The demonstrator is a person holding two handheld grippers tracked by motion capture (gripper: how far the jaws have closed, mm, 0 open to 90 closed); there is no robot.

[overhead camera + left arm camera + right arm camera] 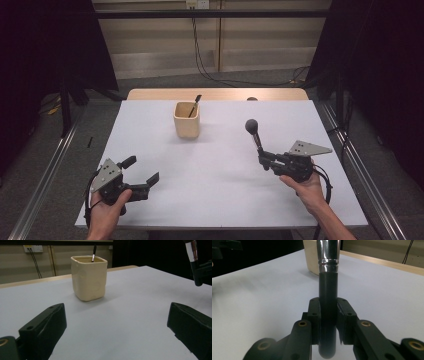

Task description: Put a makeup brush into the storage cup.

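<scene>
Left gripper [148, 172]: lower left of the high view, held in a hand over the table; jaws spread wide with nothing between them. In its own view the two black jaws sit at the bottom corners, bare table between.

Right gripper [262, 157]: lower right of the high view, jaws clamped on the brush handle; its own view shows both pads pressed against the black shaft at frame centre.

Brush [254, 133]: a makeup-type brush, right of centre in the high view, rising from the right gripper up and to the left, its round dark head uppermost. Black handle, chrome ferrule [328, 255] at the top of the right gripper view. It also shows at the upper right edge of the left gripper view.

Handling: I judge it light and stiff along the handle, soft at the bristles. The glossy handle and polished ferrule look slippery, so it could slide or pivot in the pads. Best hold is on the black shaft below the ferrule, as now; keep off the bristles.

Table [215, 170]: pale, bare around both grippers.

Cup [186, 119]: cream, square-sided, above centre in the high view, well apart from both grippers; upper centre of the left gripper view. Looks rigid, possibly ceramic, so breakable and tippable.

Stick [194, 105]: a slim dark tool leaning in the cup, tip above the rim; its kind I cannot tell.
</scene>
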